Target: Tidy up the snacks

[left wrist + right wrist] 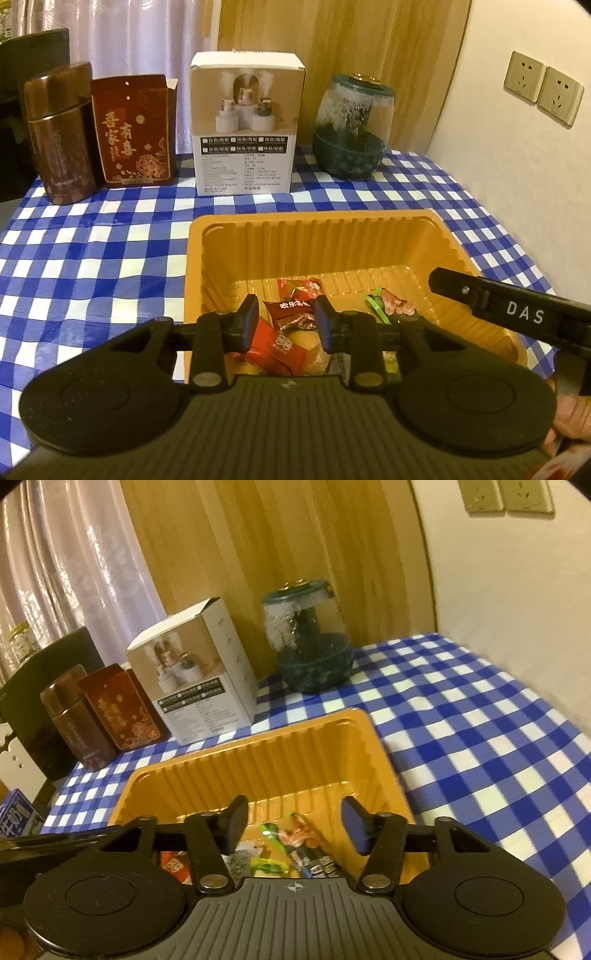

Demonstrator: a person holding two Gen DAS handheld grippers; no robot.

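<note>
Left gripper (pixel 285 320): jaws spread, nothing between them, poised over the near end of the tray (pixel 369 236). Directly under and just ahead of its tips lie the snacks (pixel 295 314), a loose heap of red wrappers. Likely either just released or lining up a pick; cannot tell which.

Right gripper (pixel 293 821): jaws spread wider, also empty, hanging over the same tray's near right corner. Below its tips: green and pink wrapped snacks on the tray floor.

Tray sits close in front of both grippers, deep ribbed walls, so dropped pieces stay put.

Farther ahead, along the cloth's (pixel 110 258) back edge: jar (pixel 349 129) ahead-right, box (pixel 245 125) straight on, red tin (pixel 133 129) and brown canister (pixel 59 136) ahead-left. Lined up well clear of the tray, probably to keep working room.
</note>
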